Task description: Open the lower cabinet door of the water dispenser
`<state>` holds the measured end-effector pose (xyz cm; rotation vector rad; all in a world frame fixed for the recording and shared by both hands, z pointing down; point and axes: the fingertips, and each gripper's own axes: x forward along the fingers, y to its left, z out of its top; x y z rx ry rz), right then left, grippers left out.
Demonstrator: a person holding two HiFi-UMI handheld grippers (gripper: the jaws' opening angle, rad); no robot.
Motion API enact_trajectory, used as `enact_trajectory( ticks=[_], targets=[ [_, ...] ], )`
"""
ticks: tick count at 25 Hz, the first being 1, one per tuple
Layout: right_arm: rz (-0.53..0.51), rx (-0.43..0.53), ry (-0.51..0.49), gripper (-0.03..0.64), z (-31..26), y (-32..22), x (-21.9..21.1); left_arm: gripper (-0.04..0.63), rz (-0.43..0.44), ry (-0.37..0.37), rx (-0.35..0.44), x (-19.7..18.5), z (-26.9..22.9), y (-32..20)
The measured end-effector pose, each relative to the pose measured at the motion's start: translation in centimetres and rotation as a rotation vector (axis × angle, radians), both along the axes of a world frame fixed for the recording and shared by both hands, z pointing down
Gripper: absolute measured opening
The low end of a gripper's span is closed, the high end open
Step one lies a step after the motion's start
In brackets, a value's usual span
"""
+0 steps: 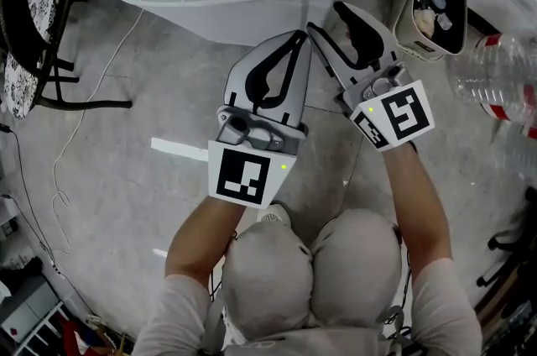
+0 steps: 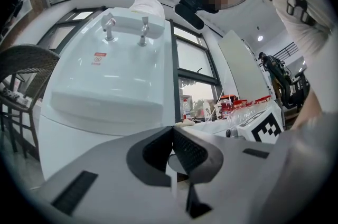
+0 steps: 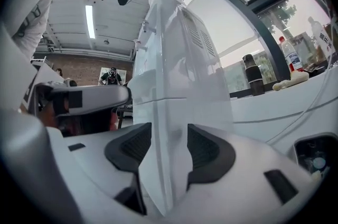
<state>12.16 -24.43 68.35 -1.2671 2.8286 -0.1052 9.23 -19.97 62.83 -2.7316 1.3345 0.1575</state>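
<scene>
Grey concrete floor [image 1: 117, 186] spreads under you, with a thin white cable [image 1: 84, 115] trailing across it and a black metal-framed chair [image 1: 84, 104] off to your left. Your knees in pale trousers [image 1: 310, 270] show low in the head view, close to the tall white plastic water dispenser [image 2: 105, 75]. Its white lower cabinet door [image 2: 68, 143] is the flat front below the drip ledge, right ahead of both tools; whether it stands ajar you cannot tell. Your left gripper [image 2: 172, 130] has its dark ribbed pads brought together at the tips, with nothing plainly caught between them, and it points at the dispenser's lower front. Your right gripper [image 3: 169, 136] sits just beside it with its jaws spread wide. The vertical white edge of the dispenser's lower part stands between those pads, below a horizontal seam, and no squeeze on it shows. A beige open-topped bin [image 1: 432, 6] and clear plastic bottles with red bands [image 1: 495, 77] lie to your right.
</scene>
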Motion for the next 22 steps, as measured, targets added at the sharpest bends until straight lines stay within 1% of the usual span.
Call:
enact_trajectory(
  ticks=[4,7,11,15,16,18,22],
  targets=[
    [-0.009,0.008,0.019,0.224,0.2,-0.8,-0.1,0.005,0.011,0.007,0.009,0.0,-0.3,0.1],
    [-0.026,0.02,0.045,0.232,0.4,-1.2,-0.5,0.005,0.016,0.014,0.013,-0.2,-0.5,0.2],
    [-0.023,0.024,0.028,0.238,0.5,-1.4,-0.5,0.005,0.015,0.014,0.016,-0.5,-0.4,0.3],
    [-0.021,0.03,0.02,0.238,0.6,-1.4,-0.4,0.005,0.012,0.023,0.016,-0.8,-0.3,0.5],
    [-0.018,0.029,0.019,0.234,0.6,-1.4,-0.3,0.005,0.012,0.026,0.017,-0.8,-0.4,0.6],
    [-0.009,0.028,0.016,0.204,0.6,-1.3,-0.2,0.005,0.014,0.032,0.022,-0.8,-0.6,0.8],
    [0.003,0.016,0.005,0.203,0.6,-1.2,-0.2,0.005,0.024,0.051,0.035,-0.6,-1.6,1.4]
  ],
)
